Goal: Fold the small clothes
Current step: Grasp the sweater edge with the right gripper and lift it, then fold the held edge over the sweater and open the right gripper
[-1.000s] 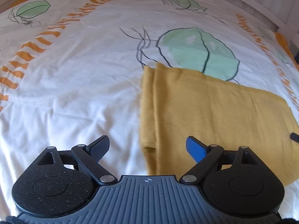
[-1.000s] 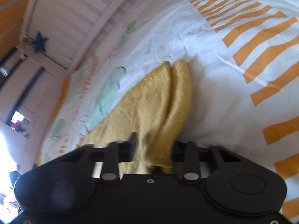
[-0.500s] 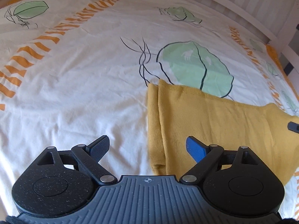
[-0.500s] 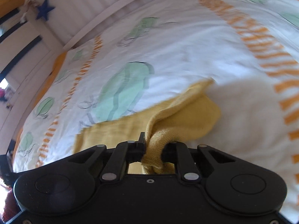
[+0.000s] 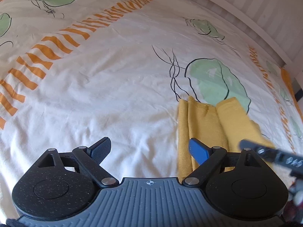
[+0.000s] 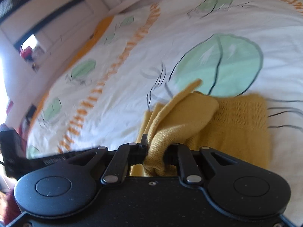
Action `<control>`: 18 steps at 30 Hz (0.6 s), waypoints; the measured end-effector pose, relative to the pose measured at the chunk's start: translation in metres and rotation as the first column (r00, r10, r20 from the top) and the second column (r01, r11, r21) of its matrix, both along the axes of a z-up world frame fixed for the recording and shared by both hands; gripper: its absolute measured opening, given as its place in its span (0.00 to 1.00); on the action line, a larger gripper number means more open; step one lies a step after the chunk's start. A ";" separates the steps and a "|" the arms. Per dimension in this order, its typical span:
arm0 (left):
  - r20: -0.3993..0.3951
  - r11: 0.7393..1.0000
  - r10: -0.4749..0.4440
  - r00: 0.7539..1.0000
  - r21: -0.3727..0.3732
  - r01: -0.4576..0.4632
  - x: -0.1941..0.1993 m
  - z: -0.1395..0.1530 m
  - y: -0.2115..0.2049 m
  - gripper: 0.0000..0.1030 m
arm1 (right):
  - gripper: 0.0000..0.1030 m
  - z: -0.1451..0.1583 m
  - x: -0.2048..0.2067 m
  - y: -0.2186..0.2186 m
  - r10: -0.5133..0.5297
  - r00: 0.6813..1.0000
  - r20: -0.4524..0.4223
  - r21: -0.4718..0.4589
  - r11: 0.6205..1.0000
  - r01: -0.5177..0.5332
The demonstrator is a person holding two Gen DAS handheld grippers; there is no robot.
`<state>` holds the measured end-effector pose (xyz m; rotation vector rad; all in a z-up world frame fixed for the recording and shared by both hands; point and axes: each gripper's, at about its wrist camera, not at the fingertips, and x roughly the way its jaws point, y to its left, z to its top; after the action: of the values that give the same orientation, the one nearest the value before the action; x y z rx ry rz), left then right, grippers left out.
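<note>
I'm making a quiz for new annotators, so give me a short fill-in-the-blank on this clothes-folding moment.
1. The right gripper is shut on the ____ cloth.
2. The left gripper stands ____, with nothing between its jaws.
3. The cloth lies on a bedsheet printed with orange stripes and ____ leaves.

Missing words: yellow; open; green

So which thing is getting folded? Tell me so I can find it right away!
Look at the big white bedspread with orange stripes and green leaves. Find the largest green leaf with the black outline; just below it lies the mustard-yellow knitted garment. It is the only plain yellow cloth on the bed, and the right tongs are shut on one bunched end of it.
</note>
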<state>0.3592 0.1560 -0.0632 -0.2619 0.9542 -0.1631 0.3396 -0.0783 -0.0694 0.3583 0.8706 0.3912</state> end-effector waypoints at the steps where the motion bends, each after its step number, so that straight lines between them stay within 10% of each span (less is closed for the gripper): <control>1: 0.001 1.000 0.002 1.000 -0.003 -0.002 0.000 0.000 0.001 0.87 | 0.20 -0.006 0.000 0.007 0.001 1.000 -0.005 -0.020 1.000 -0.001; 18: -0.001 1.000 0.018 1.000 -0.009 -0.018 0.001 0.000 0.004 0.87 | 0.50 0.018 -0.026 -0.002 0.038 0.987 0.157 0.148 0.987 -0.061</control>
<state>0.3604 0.1604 -0.0627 -0.2791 0.9521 -0.1506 0.3131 -0.0807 -0.0518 0.4421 0.7016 0.5263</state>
